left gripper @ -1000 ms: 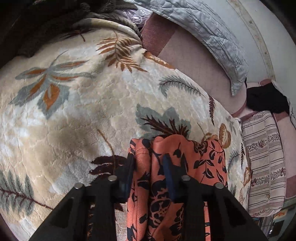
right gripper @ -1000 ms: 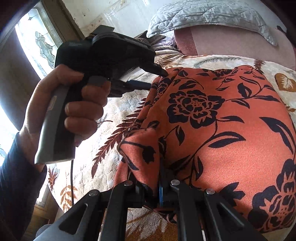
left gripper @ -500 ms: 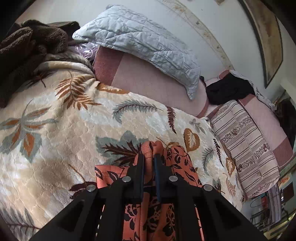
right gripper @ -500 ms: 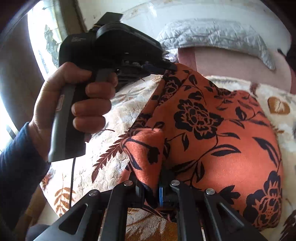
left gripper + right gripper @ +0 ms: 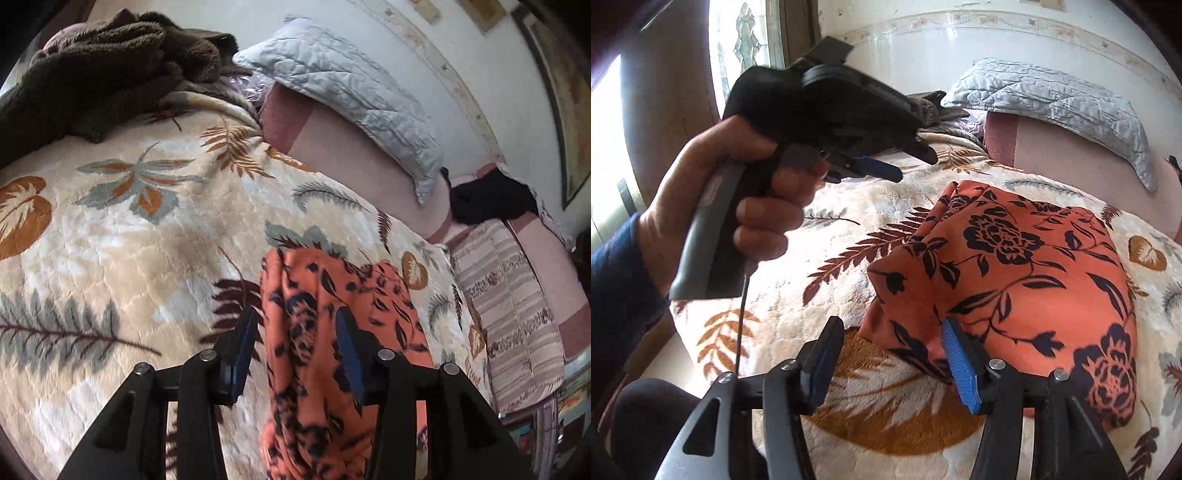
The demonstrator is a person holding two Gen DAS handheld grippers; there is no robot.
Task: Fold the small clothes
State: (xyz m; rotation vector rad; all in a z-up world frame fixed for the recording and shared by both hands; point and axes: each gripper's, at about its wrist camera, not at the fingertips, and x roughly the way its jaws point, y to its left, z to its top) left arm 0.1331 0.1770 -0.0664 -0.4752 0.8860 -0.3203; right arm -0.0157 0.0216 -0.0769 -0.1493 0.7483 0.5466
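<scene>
An orange cloth with a black flower print lies folded on the leaf-patterned blanket. My right gripper hovers over its near left corner, jaws opening. That corner sits loosely between them and the pads do not press on it. In the left wrist view the same cloth runs lengthwise under my left gripper, whose jaws are also opening, pads clear of the fabric. The right wrist view shows a hand holding the left gripper above the cloth's far left edge.
A grey quilted pillow leans on the pink headboard behind the blanket. A brown fleece is heaped at the far left. A striped cushion and a black garment lie to the right. A window is at left.
Both grippers were shut on pinched folds of the orange cloth; now both have let go, spread their jaws and risen. The cloth has settled flat on the blanket.
</scene>
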